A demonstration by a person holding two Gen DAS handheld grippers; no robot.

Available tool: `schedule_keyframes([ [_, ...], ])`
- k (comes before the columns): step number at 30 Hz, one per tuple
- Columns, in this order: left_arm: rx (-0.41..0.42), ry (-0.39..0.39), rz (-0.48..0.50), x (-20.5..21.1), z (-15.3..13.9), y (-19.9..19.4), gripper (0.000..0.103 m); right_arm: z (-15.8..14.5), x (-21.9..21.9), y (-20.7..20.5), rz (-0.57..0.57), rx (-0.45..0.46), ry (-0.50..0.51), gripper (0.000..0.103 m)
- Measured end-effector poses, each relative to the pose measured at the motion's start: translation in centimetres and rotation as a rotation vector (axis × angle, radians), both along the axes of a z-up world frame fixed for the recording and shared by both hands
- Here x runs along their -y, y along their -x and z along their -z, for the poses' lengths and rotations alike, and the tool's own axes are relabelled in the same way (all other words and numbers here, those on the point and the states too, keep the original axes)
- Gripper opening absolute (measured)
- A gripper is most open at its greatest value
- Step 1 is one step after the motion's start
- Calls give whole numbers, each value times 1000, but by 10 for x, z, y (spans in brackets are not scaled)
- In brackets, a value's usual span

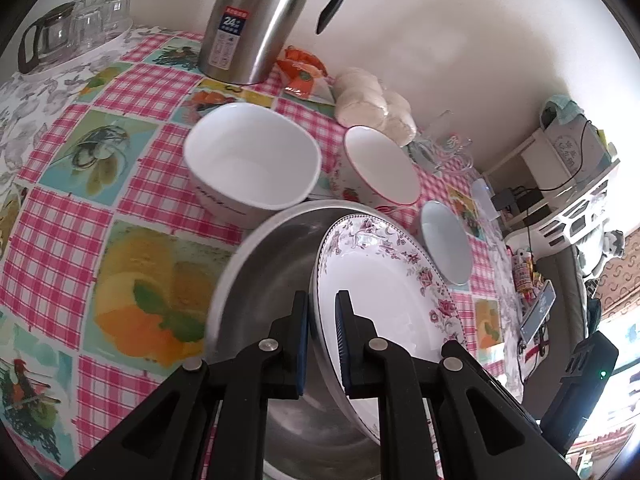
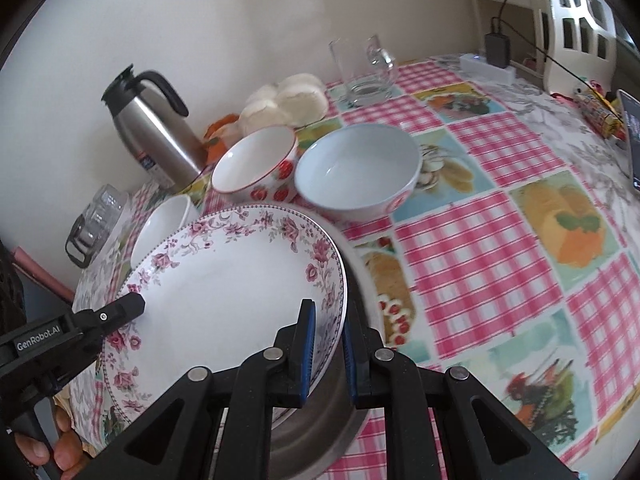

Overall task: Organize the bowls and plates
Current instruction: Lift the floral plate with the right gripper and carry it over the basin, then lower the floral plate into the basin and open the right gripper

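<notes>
A white plate with a pink floral rim is held tilted over a round steel pan. My left gripper is shut on the plate's near rim. My right gripper is shut on the opposite rim, and the left gripper's fingertip shows across the plate. Behind stand a white square bowl, a strawberry-patterned bowl and a pale blue bowl. The plate hides much of the pan.
On the checked tablecloth a steel thermos jug and bagged buns sit by the wall. A glass mug stands behind the bowls, glassware at one corner, a phone at the table's right edge.
</notes>
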State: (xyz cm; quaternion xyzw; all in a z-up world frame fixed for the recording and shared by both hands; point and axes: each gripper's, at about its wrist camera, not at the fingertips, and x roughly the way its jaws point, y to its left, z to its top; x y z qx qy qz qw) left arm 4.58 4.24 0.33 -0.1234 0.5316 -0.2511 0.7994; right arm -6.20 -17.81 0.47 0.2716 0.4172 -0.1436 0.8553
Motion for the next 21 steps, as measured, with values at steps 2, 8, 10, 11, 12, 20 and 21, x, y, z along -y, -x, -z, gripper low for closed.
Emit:
schedule_keyframes([
  [2,-10,-12,-1,-2,4,-2,13,3,-3,-3,-2,-11,-2,14],
  [8,-76,-62,-2,-2,24,-6,13,16,-8,-9,-17,-66,5,14],
  [10,-98,-79,-2,-2,30,-7,13,19,-8,-10,-23,-79,6,14],
  [11,-101,-83,1,-2,32,-6,13,19,-8,-10,-25,-78,8,14],
  [12,-97,-87,3,-2,32,-5,13,18,-8,-10,-26,-77,16,14],
  [20,-89,-156,11,3,31,1,13,19,-12,-13,-54,-97,54,15],
  [21,-89,-162,10,3,31,2,13,19,-12,-13,-58,-98,58,15],
])
